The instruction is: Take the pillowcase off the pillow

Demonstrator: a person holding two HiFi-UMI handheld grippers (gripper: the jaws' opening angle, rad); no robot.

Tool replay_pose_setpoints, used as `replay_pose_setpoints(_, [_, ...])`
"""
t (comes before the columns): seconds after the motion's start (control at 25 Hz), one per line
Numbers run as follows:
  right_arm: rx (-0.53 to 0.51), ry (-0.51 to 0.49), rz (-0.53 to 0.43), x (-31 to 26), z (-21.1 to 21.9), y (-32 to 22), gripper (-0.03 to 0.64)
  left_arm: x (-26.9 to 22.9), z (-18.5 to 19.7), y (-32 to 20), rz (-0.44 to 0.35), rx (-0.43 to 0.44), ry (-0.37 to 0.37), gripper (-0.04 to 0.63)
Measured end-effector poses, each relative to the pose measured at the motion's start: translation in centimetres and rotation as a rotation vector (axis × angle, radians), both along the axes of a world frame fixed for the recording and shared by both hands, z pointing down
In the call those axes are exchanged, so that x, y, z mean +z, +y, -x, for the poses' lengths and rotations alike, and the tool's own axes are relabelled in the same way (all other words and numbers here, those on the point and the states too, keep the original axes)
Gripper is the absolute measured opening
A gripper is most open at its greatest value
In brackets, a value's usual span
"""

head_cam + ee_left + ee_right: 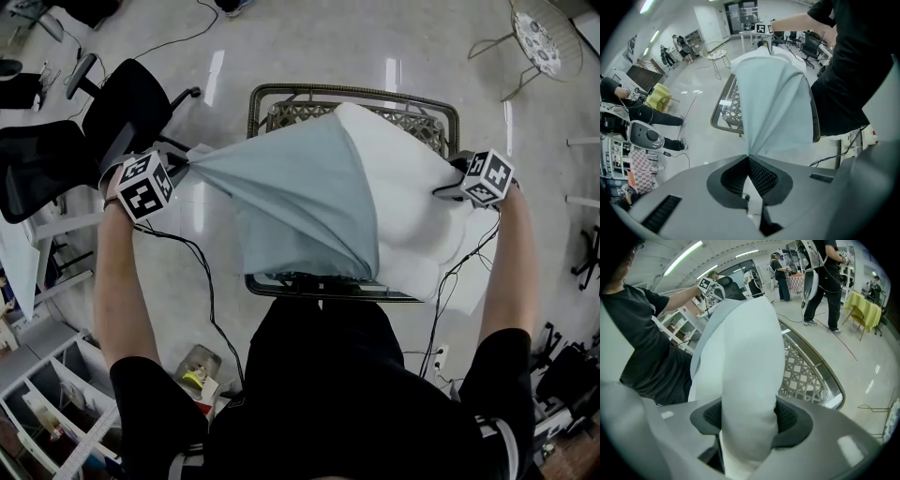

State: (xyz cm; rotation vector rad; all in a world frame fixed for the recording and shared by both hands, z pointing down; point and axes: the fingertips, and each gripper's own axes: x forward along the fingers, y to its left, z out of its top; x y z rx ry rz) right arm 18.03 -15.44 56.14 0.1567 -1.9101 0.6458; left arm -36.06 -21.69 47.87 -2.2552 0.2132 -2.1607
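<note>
You hold the blue pillowcase (300,197) pinched tight in your left gripper (183,169) and the white pillow (408,216) squeezed in your right gripper (445,187). The pillow's long axis runs between them above the wicker table (281,103), so the case likely slides off leftward.

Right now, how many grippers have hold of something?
2: the left gripper pinches the pillowcase at left; the right gripper clamps the pillow at right.

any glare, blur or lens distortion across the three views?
Head view: sharp, no motion blur; ceiling lights glare in streaks on the glossy floor. Left gripper view: strong fisheye with dark corners; pillowcase crisp. Right gripper view: same fisheye and vignette; the white pillow between the fingers is bright and shows little texture.
</note>
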Motion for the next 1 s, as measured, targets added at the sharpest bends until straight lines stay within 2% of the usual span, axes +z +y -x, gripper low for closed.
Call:
replay_pose_setpoints(0.08, [0.025, 0.050, -0.003, -0.1, -1.4, 0.1, 0.268, -1.4, 0.7, 0.3, -0.033, -0.012, -0.011, 0.006])
replay_pose_setpoints(0.16, [0.039, 0.086, -0.005, -0.4, -2.4, 0.2, 0.258, -3.5, 0.0, 0.4, -0.075, -0.032, 0.048, 0.006])
replay_pose_setpoints(0.24, [0.033, 0.088, -0.016, -0.7, -1.9, 0.2, 0.256, -5.8, -1.7, 0.2, -0.129, -0.019, 0.092, 0.006])
replay_pose_setpoints(0.4, [0.000, 0.070, -0.053, -1.2, 0.2, 0.6, 0.256, -9.9, -4.0, -0.5, -0.241, 0.015, 0.136, 0.006])
replay_pose_setpoints(0.52, [0.010, 0.076, -0.074, -1.7, 0.1, 1.0, 0.256, -12.3, -2.6, -0.7, -0.317, 0.000, 0.107, 0.006])
replay_pose_setpoints(0.72, [0.089, 0.128, -0.100, -2.9, -2.5, 1.5, 0.255, -16.6, 1.6, -0.3, -0.429, -0.064, 0.069, 0.006])
replay_pose_setpoints(0.84, [0.089, 0.163, -0.110, -3.8, -3.0, 1.8, 0.253, -20.5, 2.4, -0.4, -0.533, -0.104, 0.115, 0.006])
replay_pose_setpoints(1.0, [0.028, 0.195, -0.146, -4.9, -0.8, 2.1, 0.253, -26.5, 1.7, -0.2, -0.677, -0.108, 0.190, 0.006])
